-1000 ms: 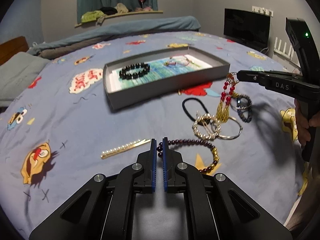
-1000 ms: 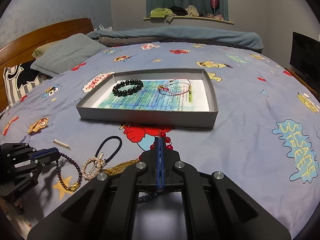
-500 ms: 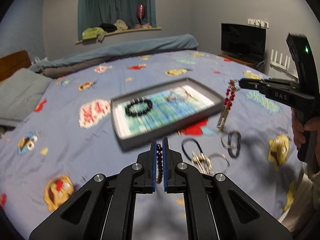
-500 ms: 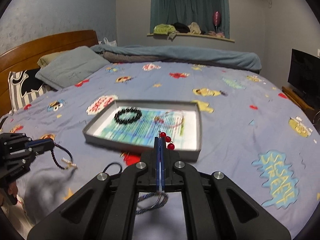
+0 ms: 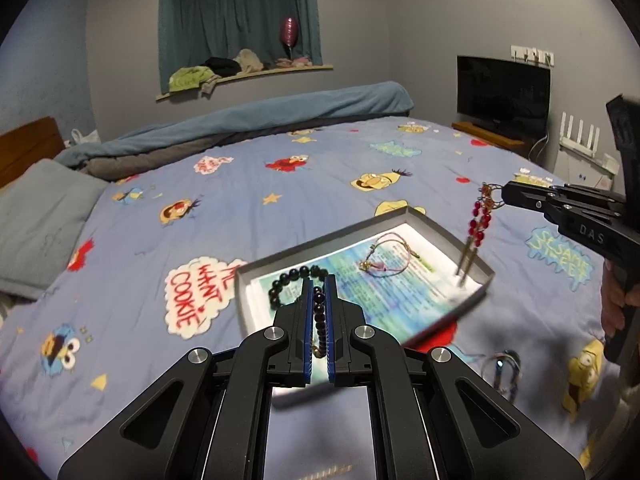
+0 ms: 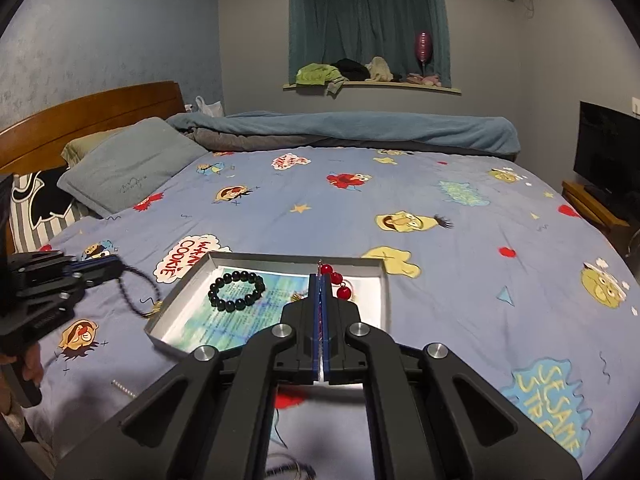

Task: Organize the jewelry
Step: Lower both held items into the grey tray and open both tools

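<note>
Beads, two strands, in mid-air over a bed: dark bracelet [image 5: 319, 312] pinched in the left gripper [image 5: 319, 300], red-bead tassel [image 5: 480, 220] pinched in the right gripper [image 6: 321, 312]. Both jaw pairs are closed tight on their catch, w/ only the strand between the pads.

Both pieces look light and limp; they should swing and sag w/ any jerk, and smooth round beads could slip through a pad grip. Best hold, by the look of it, is where each is now taken: on the cord or ring at the top, so the rest hangs free. Neither looks fragile, though the tassel's fine gold fringe could snag on the tray wall.

Tassel's long axis runs vertical, ring up at the fingertips, fringe down, its tip just above or touching the tray's [image 5: 440, 228] right corner – can't tell which. From the right view the bracelet droops as a loop below the left jaws, beside the tray's left wall, not yet over it.

Inside the tray: black bracelet [image 6: 236, 291] and thin cord bracelet [image 5: 390, 254], lying flat. More jewelry [image 5: 500, 364] sits on the cartoon-print bedsheet [image 5: 240, 184] near the tray, blurred.
</note>
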The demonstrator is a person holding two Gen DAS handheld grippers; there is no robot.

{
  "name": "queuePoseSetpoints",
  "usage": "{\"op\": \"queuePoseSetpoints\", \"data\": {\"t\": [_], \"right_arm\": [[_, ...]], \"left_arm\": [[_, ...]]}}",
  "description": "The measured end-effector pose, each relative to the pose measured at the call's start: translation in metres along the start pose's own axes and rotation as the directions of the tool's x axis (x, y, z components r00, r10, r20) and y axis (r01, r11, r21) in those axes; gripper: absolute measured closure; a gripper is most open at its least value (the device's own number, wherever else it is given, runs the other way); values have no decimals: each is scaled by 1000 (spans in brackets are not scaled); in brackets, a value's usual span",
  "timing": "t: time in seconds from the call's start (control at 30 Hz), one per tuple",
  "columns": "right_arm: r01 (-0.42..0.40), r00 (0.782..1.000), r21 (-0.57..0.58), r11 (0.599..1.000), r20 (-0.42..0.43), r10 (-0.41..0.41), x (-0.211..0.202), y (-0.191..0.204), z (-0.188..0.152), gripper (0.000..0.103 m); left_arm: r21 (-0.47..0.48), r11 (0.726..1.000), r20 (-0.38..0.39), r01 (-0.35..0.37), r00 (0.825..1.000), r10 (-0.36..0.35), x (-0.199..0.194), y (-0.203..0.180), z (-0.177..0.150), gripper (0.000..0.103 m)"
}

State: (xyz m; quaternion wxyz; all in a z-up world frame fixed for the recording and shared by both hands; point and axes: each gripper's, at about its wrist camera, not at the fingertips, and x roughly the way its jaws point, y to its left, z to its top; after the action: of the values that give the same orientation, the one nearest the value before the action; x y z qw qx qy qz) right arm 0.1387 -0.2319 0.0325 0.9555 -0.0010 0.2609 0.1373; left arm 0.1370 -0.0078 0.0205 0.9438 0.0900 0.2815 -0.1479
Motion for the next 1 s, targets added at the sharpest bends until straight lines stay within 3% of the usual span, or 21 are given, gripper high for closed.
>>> {"op": "queuePoseSetpoints", "data": {"t": [0.23,0.63,1.0], "right_arm": [[-40,997,-17,999,-66,39,43,18,-15,102],[6,980,-2,1000,-200,-7,85,4,-60,102],[69,968,12,998,-242,-64,93,-13,-69,102]], "left_arm": [[-9,998,-60,63,996,-64,54,-19,-8,97],[-147,989,-186,4,982,-32,94,17,-54,97],[-160,987,-230,-26,973,-11,106,26,-65,97]]}}
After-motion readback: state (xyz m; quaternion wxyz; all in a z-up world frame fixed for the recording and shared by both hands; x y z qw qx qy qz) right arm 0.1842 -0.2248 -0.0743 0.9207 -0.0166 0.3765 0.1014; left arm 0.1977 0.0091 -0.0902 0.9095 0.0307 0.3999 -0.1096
